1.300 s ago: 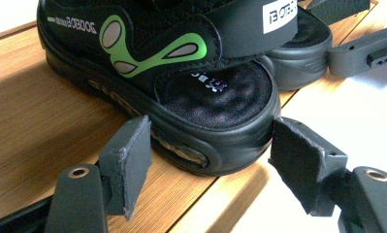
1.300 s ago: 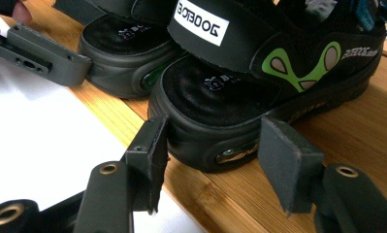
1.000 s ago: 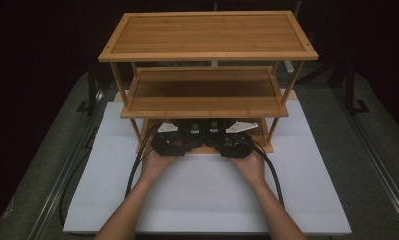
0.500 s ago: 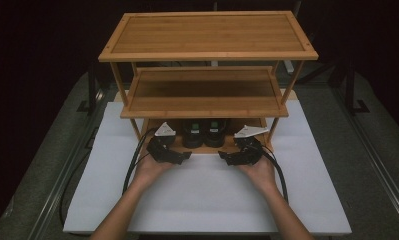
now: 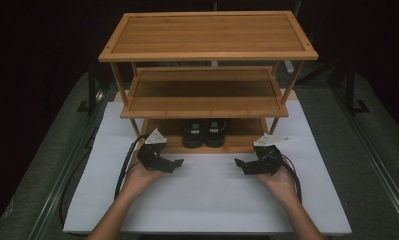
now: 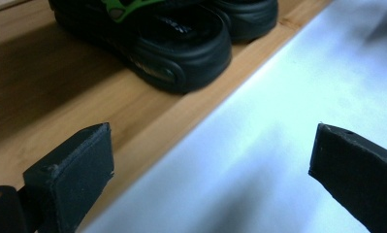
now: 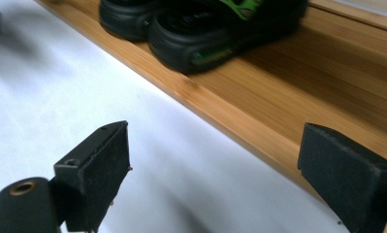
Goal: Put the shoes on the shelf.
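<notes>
A white mat (image 5: 207, 200) covers the grey table (image 5: 367, 165).

**Bright mat, dark room, soft close-ups**

In the high view, light falls from above onto the white mat (image 5: 207, 200), which reads bright and even, while the room around it sinks into near black. The rack (image 5: 207, 35) throws deep shade over its lowest shelf, so the black shoes (image 5: 204, 132) there lose detail. That view is slightly soft and grainy. In the left gripper view the mat beyond the fingers (image 6: 70, 179) glares pale blue-white. In the right gripper view the shoes (image 7: 201, 29) beyond the fingers (image 7: 96, 170) are smeared by blur.
</notes>
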The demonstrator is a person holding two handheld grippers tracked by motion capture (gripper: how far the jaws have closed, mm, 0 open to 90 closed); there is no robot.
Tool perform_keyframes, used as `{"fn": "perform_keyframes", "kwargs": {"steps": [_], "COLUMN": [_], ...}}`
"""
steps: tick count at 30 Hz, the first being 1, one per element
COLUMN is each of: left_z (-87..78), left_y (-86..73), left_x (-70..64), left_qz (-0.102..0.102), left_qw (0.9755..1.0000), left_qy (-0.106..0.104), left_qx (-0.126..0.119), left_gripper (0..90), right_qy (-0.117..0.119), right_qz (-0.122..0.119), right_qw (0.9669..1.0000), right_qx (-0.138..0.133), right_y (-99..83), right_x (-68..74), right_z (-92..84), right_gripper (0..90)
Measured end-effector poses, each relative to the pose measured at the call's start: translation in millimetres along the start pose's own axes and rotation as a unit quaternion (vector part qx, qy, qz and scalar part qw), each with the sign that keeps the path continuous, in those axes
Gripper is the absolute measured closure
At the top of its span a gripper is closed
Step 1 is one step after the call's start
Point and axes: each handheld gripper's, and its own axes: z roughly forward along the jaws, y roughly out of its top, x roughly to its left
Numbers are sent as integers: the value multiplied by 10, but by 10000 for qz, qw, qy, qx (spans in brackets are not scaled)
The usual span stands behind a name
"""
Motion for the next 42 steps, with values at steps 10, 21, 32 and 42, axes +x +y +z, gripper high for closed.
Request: {"fn": "perform_keyframes", "kwargs": {"steps": [10,21,32,42], "left_z": [-297,-707,-974,-1047], "left_y": [-190,-605,-1001,-1206], "left_x": [-122,-160,-144,-143], "left_qz": [172,34,-34,-80], "left_qw": [9998,9994,9976,9963], "left_qy": [73,294,606,698], "left_qx": [40,159,340,485], "left_gripper": [0,0,0,0], "right_qy": [-184,-376,-582,-666], "right_qz": [42,243,305,252], "right_qw": [9998,9990,9976,9963], "right_qx": [-48,12,207,488], "right_y": [-357,-672,-912,-955], "right_x": [-94,-164,-187,-187], "right_z": [-392,-659,-809,-800], "right_gripper": [93,87,87,88]}}
